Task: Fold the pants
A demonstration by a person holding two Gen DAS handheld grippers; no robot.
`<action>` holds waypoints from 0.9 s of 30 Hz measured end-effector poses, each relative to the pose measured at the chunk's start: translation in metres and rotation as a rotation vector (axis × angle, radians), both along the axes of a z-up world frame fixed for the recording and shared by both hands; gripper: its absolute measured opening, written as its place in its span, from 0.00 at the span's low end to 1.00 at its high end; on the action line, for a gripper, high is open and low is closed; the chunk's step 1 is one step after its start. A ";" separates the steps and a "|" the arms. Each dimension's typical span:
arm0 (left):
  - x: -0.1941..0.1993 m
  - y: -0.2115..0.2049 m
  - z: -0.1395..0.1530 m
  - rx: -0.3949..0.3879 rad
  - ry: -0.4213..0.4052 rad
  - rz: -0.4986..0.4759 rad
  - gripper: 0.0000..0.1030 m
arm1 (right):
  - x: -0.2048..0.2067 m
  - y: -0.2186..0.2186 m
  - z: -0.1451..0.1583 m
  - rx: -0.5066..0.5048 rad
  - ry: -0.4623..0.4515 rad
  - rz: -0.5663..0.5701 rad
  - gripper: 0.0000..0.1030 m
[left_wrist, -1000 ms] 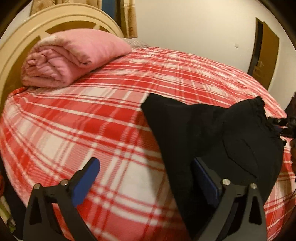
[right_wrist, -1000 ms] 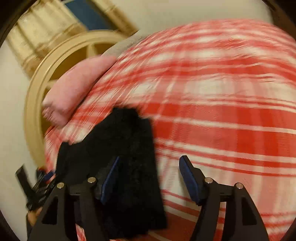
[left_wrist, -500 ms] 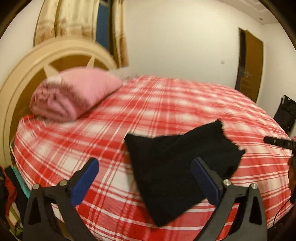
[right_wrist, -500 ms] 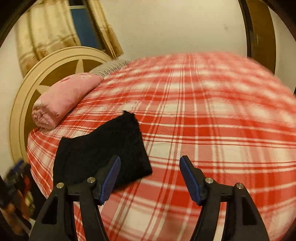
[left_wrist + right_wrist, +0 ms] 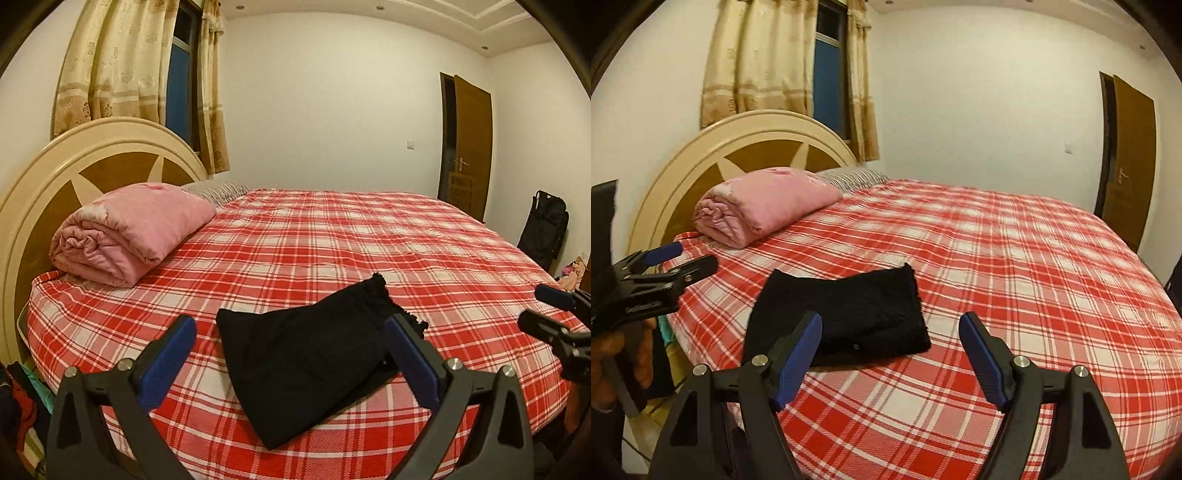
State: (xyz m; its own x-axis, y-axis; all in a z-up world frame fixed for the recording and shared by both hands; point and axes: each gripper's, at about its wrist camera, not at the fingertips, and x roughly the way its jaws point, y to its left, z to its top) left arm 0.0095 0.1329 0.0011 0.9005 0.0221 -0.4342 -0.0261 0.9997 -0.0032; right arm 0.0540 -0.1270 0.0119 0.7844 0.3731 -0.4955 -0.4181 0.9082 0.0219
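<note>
- The black pants (image 5: 310, 362) lie folded on the red checked bed (image 5: 332, 243), near its 6 o'clock edge.
- The left hand-held gripper (image 5: 291, 354) and the right hand-held gripper (image 5: 890, 350) are spread wide, holding nothing.
- To finish well, pat the bundle flat.

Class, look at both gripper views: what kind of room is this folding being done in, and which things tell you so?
Most likely a home bedroom. A large bed with a red plaid cover fills the view, backed by a rounded headboard. A rolled pink quilt lies at its head, and the folded black pants lie near its edge.
</note>
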 end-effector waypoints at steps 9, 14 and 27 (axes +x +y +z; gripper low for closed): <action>-0.006 -0.002 0.005 -0.002 -0.020 0.016 1.00 | -0.018 0.000 -0.005 0.000 -0.014 0.023 0.76; -0.007 -0.008 0.003 0.009 -0.017 0.014 1.00 | -0.020 -0.006 -0.009 0.009 -0.005 0.018 0.76; -0.009 -0.010 0.002 0.013 -0.007 0.006 1.00 | -0.023 -0.005 -0.008 0.019 -0.006 0.024 0.76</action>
